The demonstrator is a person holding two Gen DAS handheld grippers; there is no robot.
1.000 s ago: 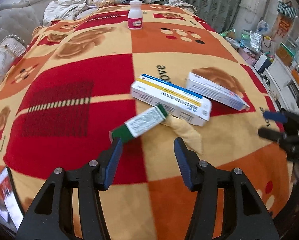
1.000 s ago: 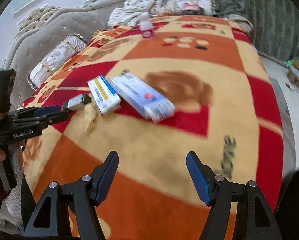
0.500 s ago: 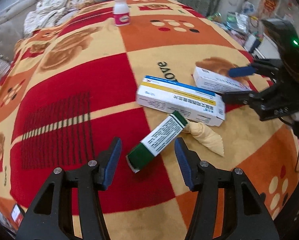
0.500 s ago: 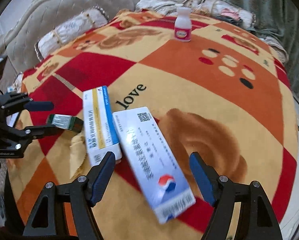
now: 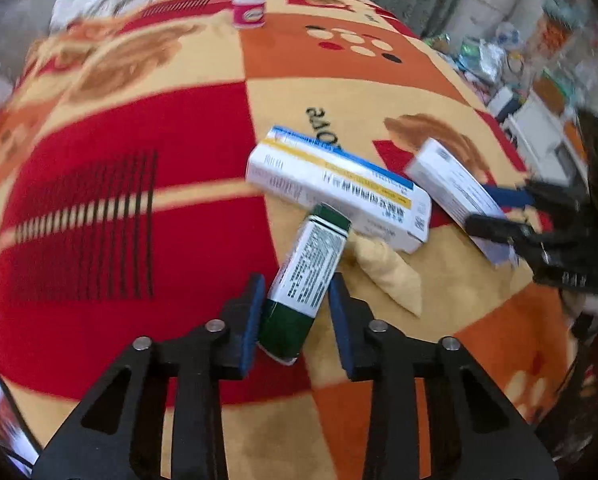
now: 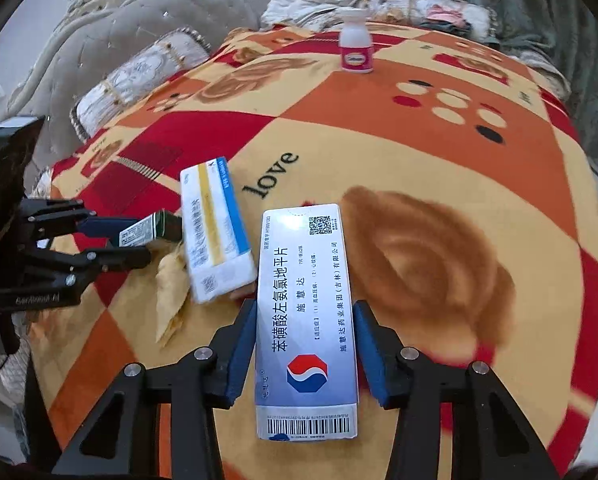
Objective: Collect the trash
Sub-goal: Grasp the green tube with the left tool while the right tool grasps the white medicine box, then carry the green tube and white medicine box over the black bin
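Observation:
A small green-and-white box (image 5: 311, 256) lies on the patterned blanket (image 5: 119, 160), one end against a white, yellow and blue box (image 5: 339, 188). My left gripper (image 5: 297, 312) is closing on the green box's near end, with both pads touching its sides. A long silver-blue medicine box (image 6: 305, 280) lies between the pads of my right gripper (image 6: 305, 344), which is also closing and touches both long edges. A crumpled yellow wrapper (image 6: 171, 292) lies beside the boxes. A white bottle with a pink label (image 6: 356, 46) stands upright far back.
A tufted grey sofa back (image 6: 111, 40) and cushions border the blanket on the left and far side. Cluttered packets and boxes (image 5: 539, 100) sit on the floor past the blanket's right edge. A green curtain (image 6: 559, 8) hangs behind.
Both grippers came forward and down over their boxes, and their jaws narrowed from wide open to the boxes' sides. The green box now points more away from me.

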